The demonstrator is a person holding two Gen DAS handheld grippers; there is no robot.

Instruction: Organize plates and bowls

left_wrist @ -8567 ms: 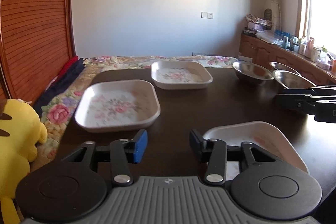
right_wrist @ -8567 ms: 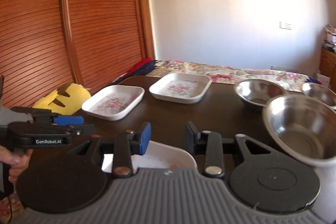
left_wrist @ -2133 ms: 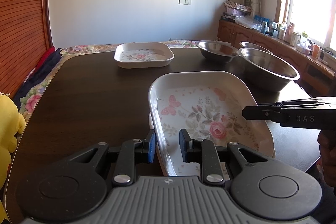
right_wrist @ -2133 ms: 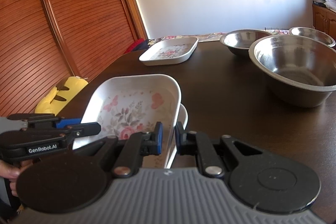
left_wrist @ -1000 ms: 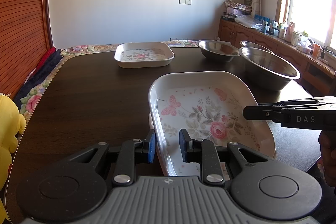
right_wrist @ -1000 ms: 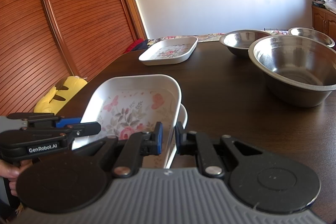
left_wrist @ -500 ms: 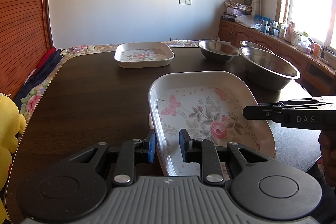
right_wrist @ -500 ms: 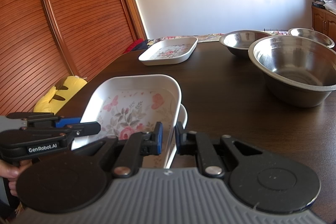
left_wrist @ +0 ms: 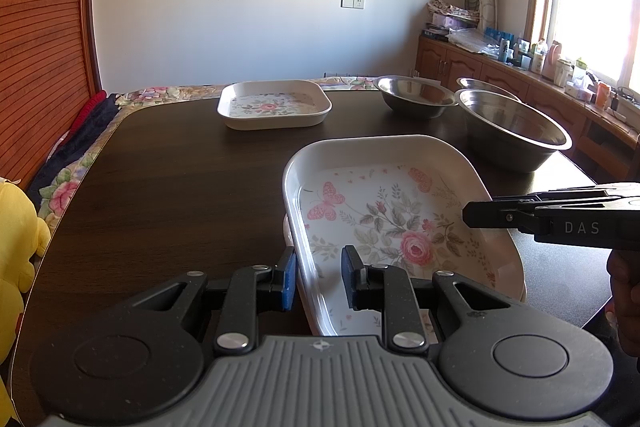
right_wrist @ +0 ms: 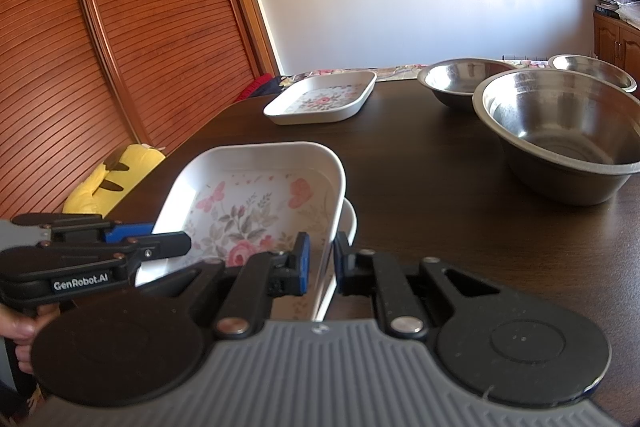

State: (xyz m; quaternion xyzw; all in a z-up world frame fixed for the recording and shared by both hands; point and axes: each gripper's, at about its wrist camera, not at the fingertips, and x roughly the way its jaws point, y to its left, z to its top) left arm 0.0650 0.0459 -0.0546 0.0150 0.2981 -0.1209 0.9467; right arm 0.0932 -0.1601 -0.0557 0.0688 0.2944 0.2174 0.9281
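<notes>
My left gripper (left_wrist: 318, 277) and right gripper (right_wrist: 318, 263) each pinch an opposite rim of the top floral plate (left_wrist: 394, 215), keeping it level, I judge, to seat it in the plate underneath (right_wrist: 349, 223). Both rest on the dark surface (left_wrist: 180, 187). Farther off sit another floral plate (left_wrist: 274, 103) and three steel bowls (right_wrist: 560, 131), then a white wall and slatted wooden doors.
</notes>
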